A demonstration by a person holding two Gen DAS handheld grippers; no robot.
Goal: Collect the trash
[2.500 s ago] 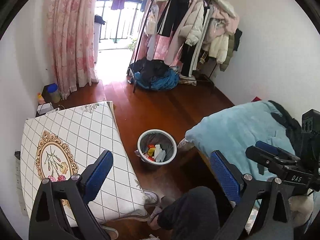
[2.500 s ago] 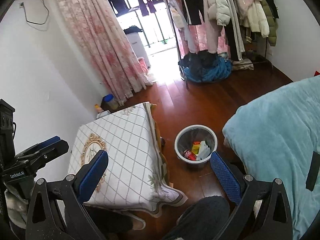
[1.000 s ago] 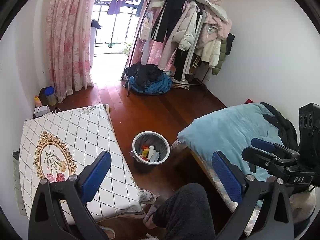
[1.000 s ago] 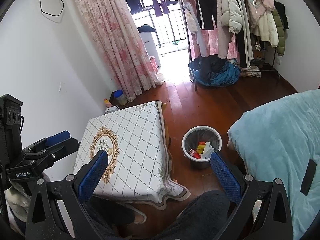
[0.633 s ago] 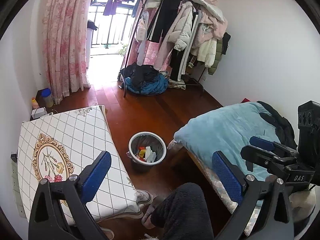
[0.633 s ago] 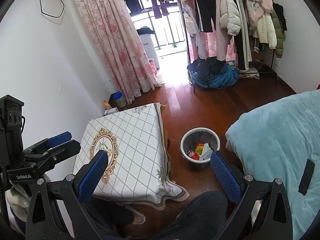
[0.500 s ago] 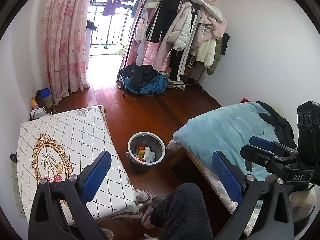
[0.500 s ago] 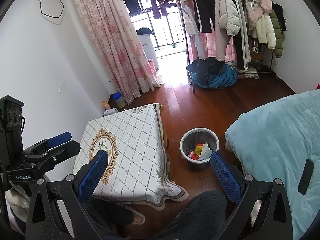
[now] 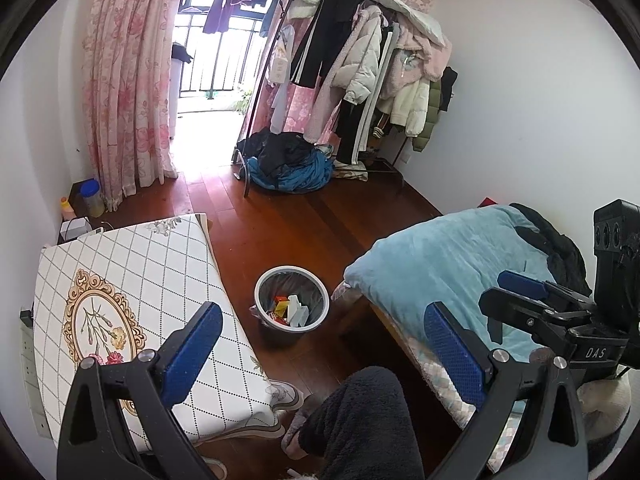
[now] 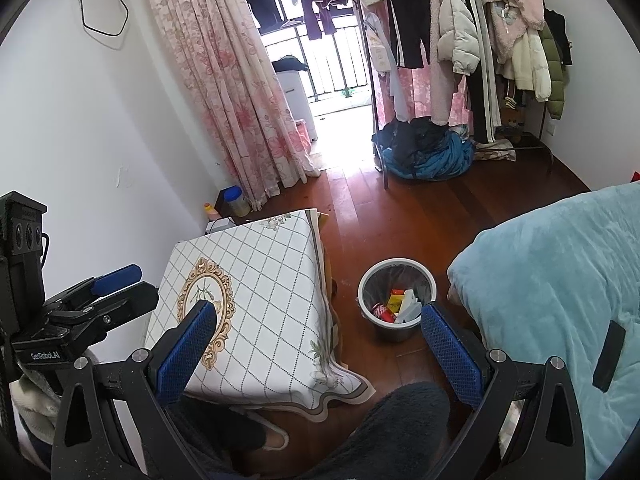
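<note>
Bedroom: bed [image 9: 448, 256], clothes rack [image 9: 360, 64].

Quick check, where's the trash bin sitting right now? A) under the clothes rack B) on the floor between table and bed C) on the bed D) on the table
B: the trash bin stands on the wood floor, with the table to one side and the bed to the other, wrappers inside it.

A desk [image 9: 132, 264] under a checked cloth is seen beside a bed [image 9: 448, 256] with a blue blanket. Coats are hung on a rack [image 9: 372, 64]; clothes [image 9: 288, 164] are piled below, near pink curtains [image 9: 128, 92].
</note>
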